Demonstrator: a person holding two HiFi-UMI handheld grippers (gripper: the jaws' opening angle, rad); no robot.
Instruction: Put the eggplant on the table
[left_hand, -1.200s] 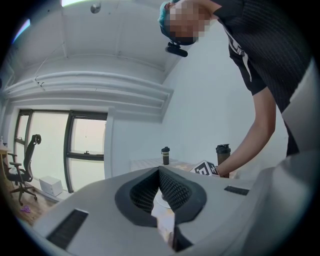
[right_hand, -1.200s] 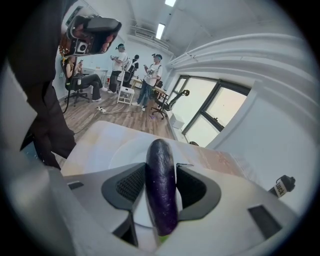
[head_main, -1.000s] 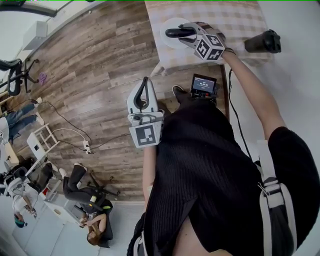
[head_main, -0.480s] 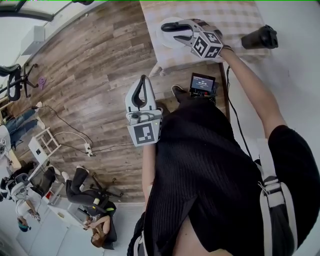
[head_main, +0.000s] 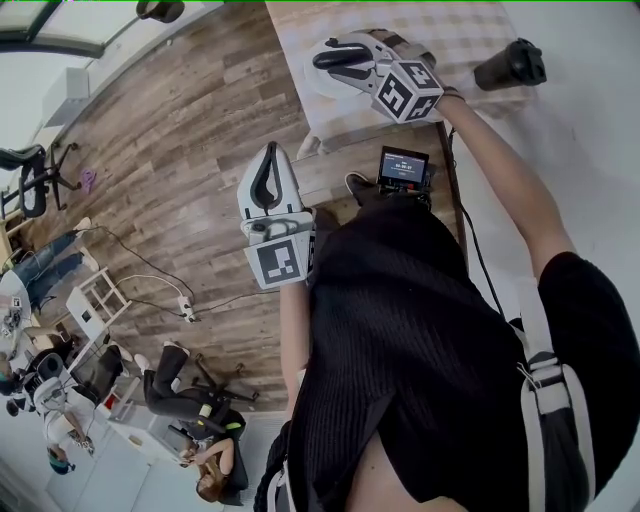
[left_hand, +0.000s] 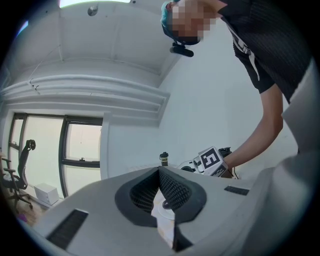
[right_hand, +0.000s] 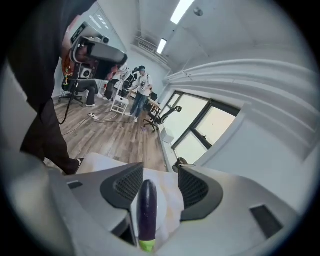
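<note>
A dark purple eggplant (right_hand: 147, 210) with a green stem end lies lengthwise between the jaws of my right gripper (right_hand: 161, 170), close against the left pad with a gap to the right pad. That gripper (head_main: 325, 58) is open, reaching over the white plate (head_main: 318, 80) on the checked table (head_main: 470, 30). The eggplant (head_main: 335, 59) shows as a dark shape between the fingers. My left gripper (head_main: 272, 150) hangs off the table over the wooden floor, shut and holding nothing; its pads meet in the left gripper view (left_hand: 160, 171).
A black bottle (head_main: 510, 65) lies at the table's right side. A small screen device (head_main: 403, 168) sits below the table's near edge. People, office chairs and cables are spread over the wooden floor at the left (head_main: 60, 380).
The right gripper has slid a little left and up over the plate. The left gripper has drifted slightly up and to the left, still shut.
</note>
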